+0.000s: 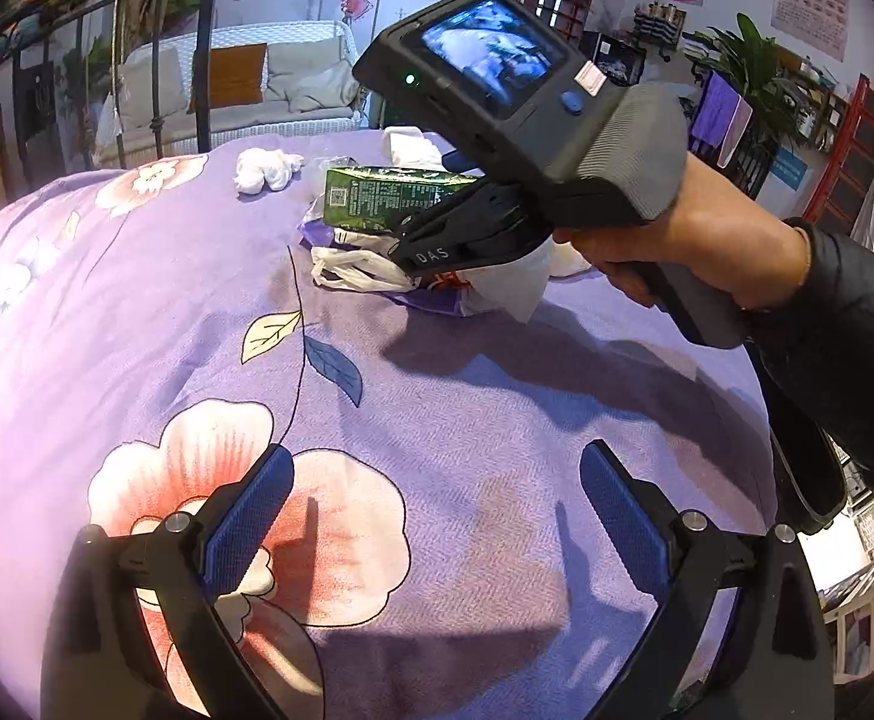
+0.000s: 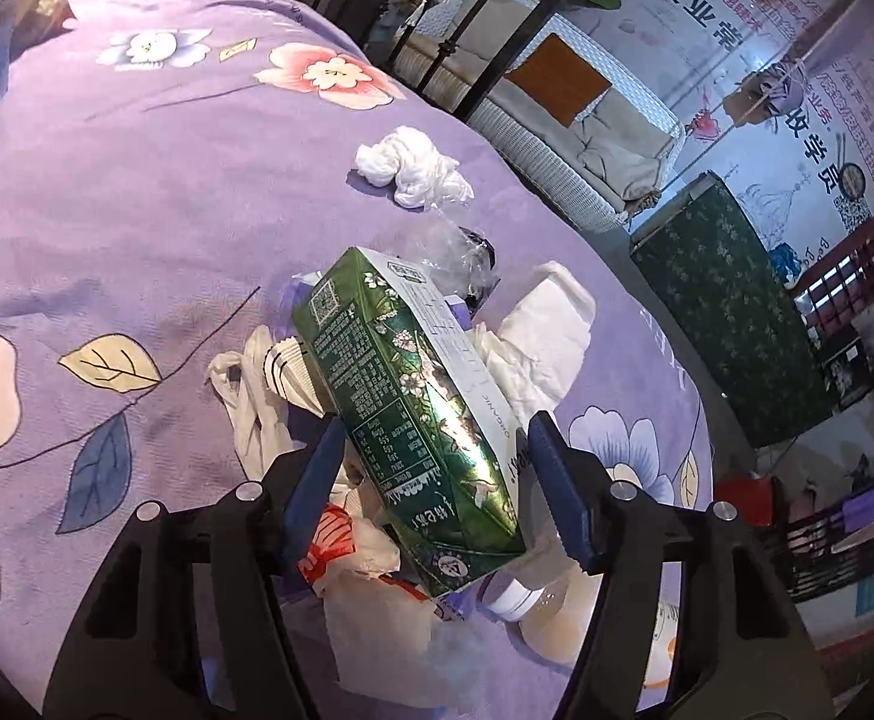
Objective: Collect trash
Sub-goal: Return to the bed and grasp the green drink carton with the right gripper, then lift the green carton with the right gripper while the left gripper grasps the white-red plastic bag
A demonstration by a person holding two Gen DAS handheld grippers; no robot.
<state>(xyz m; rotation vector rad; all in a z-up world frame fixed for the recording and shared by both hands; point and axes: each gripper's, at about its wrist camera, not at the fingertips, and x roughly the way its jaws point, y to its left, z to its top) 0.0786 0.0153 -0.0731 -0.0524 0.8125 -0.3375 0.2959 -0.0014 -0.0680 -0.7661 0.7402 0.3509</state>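
— Where does the green carton sit?

— On top of the heap of rubbish in the middle of the purple flowered bedspread. It lies lengthwise between the two blue pads of the right gripper, its printed side turned up and its far end pointing away toward the crumpled white tissue.

— Has the right gripper got hold of the carton?

— Its jaws stand part-way open on either side of the carton. The left pad is right against the carton's edge; the right pad looks just beside the white face. Whether both press on it cannot be told.

— What lies around the carton?

— Under it and toward the camera, a white plastic bag with red print. Left of the carton, a twisted white bag handle. Right of it, a folded white paper napkin. Beyond its far end, a bit of clear plastic wrap.

— And the other hand's tool?

— The left gripper hangs over the bedspread well short of the carton, jaws spread wide, with only a pink printed flower between the pads. From there one sees the person's hand on the right gripper's handle, that tool's nose at the carton's near end.
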